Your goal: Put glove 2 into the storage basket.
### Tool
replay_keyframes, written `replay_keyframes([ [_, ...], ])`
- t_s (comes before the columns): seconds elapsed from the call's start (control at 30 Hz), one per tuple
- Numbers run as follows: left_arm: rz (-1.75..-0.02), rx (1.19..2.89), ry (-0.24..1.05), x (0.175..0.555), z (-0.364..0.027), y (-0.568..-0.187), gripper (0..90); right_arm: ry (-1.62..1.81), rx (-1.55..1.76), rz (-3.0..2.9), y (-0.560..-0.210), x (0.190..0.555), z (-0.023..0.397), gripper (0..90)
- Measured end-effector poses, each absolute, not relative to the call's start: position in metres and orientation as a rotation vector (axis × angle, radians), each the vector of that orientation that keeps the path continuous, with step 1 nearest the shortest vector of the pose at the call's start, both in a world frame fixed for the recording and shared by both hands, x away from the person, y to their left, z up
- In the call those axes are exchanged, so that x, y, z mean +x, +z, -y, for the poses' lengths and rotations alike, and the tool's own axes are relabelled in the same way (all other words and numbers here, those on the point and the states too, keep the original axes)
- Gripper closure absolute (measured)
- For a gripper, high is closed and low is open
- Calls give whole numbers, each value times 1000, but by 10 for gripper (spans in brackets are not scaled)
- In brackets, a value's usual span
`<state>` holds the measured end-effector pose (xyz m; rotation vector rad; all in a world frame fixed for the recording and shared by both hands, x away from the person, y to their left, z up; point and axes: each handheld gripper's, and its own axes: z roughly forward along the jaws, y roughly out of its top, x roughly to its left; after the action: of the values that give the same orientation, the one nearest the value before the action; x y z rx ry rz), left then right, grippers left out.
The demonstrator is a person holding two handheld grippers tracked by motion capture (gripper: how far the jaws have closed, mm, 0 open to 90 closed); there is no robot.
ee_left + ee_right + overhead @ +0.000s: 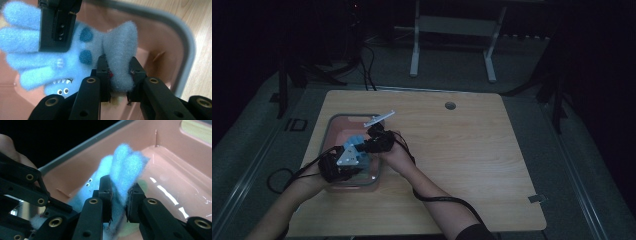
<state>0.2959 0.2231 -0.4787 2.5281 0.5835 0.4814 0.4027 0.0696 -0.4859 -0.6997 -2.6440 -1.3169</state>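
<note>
- we've got a fuzzy light-blue fleece glove with darker blue spots and a little toothy monster face held up between both grippers, over the pink plastic bin with the grey rim at the left of the wooden table.
- left gripper: jaws pinching the paler cuff end, fleece bulging out above the pads.
- right gripper: jaws pinching the finger end, tips sticking up past the pads (in the left gripper view it's the black block over the glove's fingers).
- our guess at why: a grip at each end keeps the floppy thing stretched out flat, handy for laying it down neatly or folding it.
- room: bin walls sit close on all sides, and both grippers crowd together inside the rim, so sideways moves look tight.
- right of the bin the tabletop is bare wood out to its edge, with a small round hole near the far side.
</note>
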Motion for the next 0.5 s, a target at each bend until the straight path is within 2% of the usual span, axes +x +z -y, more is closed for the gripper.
replay_keyframes([
  [0.27, -593, 2578, 439, 300, -225, -490, 765, -1240, -677, 2696, -498, 405, -82, 775],
  [0.5, -618, 2591, 397, 306, -224, -492, 757, -1168, -678, 2749, -501, 406, -91, 737],
])
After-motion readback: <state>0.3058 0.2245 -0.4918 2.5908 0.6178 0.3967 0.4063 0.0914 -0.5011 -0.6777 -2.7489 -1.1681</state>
